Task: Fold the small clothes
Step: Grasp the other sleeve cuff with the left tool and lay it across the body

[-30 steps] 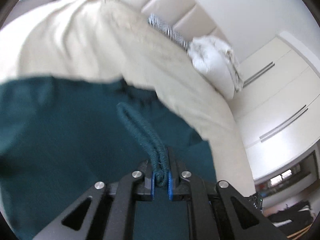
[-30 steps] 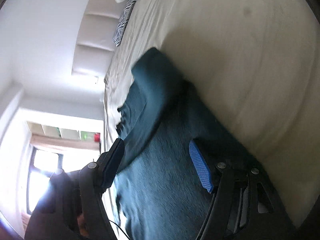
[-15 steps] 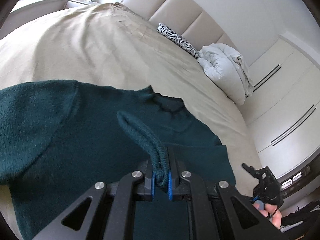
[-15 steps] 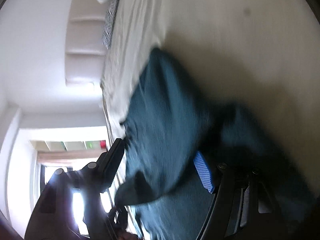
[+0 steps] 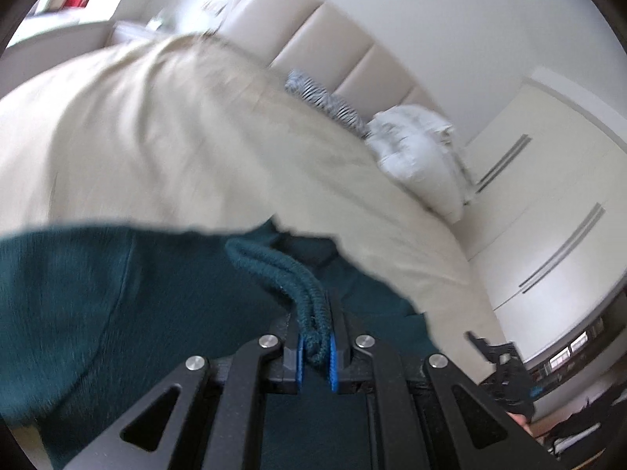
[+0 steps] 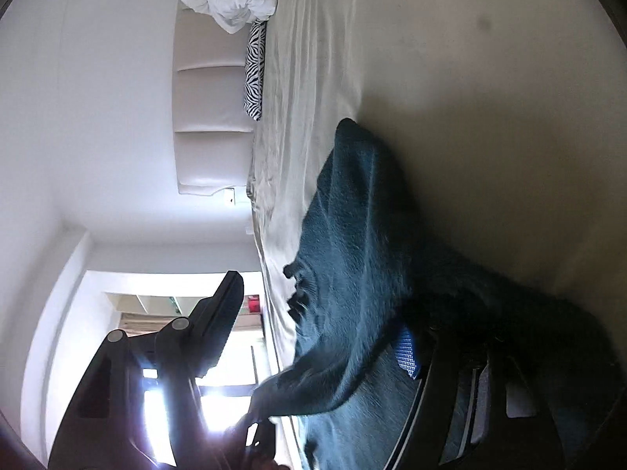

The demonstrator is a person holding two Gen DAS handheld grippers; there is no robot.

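Swinging a pinched edge of the sweater (image 5: 98,297) back across the bed (image 5: 164,137), the left gripper (image 5: 314,346) is staying clenched on the knit; the right gripper (image 6: 321,329) is gaping, sweater draped over one finger; fold still being laid.

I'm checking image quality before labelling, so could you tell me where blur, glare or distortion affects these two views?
Left wrist view: motion blur smears the beige bedspread and zebra pillow, while the left gripper and the clamped dark green sweater edge stay fairly sharp; fisheye bends the wardrobe. Right wrist view: window glare washes out the lower left; the open right gripper is backlit.
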